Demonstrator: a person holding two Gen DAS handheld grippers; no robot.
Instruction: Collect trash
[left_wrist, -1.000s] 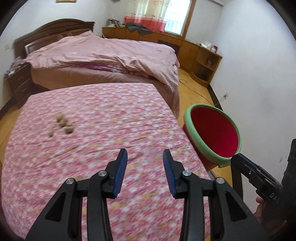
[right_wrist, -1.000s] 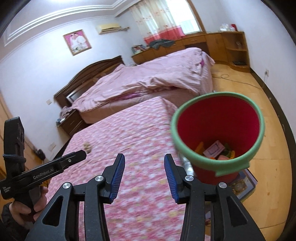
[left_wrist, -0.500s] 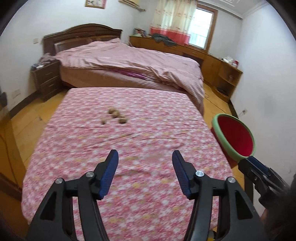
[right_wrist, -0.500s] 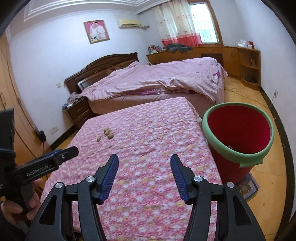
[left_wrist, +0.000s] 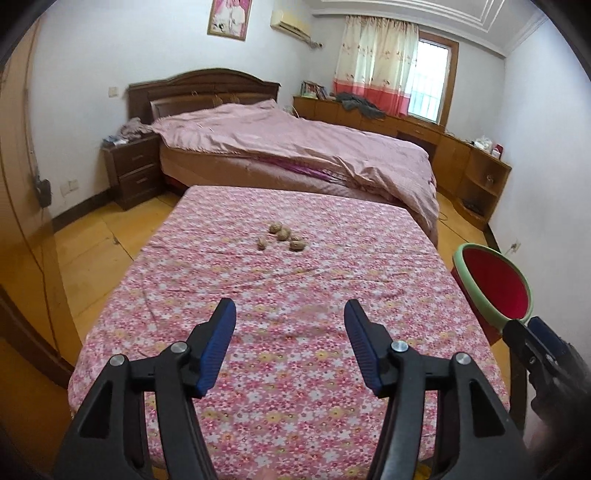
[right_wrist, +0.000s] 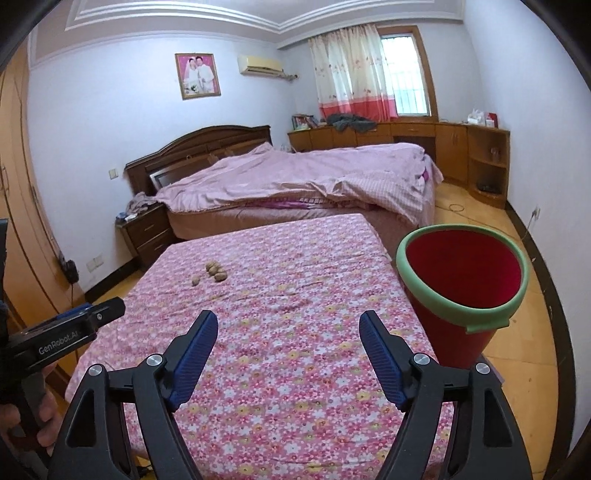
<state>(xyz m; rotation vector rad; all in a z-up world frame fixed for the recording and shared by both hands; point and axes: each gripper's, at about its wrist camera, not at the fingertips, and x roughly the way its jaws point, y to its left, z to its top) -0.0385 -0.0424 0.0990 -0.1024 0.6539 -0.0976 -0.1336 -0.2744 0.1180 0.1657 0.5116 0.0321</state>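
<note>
Left wrist view: four walnuts (left_wrist: 282, 236) lie clustered mid-table on the floral tablecloth (left_wrist: 280, 369), the cluster stretching left to right; they sat further left a second ago. Left hand-held gripper (left_wrist: 290, 347) stands half open, empty. Right hand-held gripper (right_wrist: 286, 358), empty, is opening wider. Red bin (right_wrist: 461, 284) stands beside the table's right edge, bed (right_wrist: 295, 177) behind.

Both wrist views over shared table (left_wrist: 280, 369)

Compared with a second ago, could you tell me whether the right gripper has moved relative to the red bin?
Yes. The right gripper has backed away from the red bin, which now looks smaller and sits lower right in its view; its empty jaws are opening.
</note>
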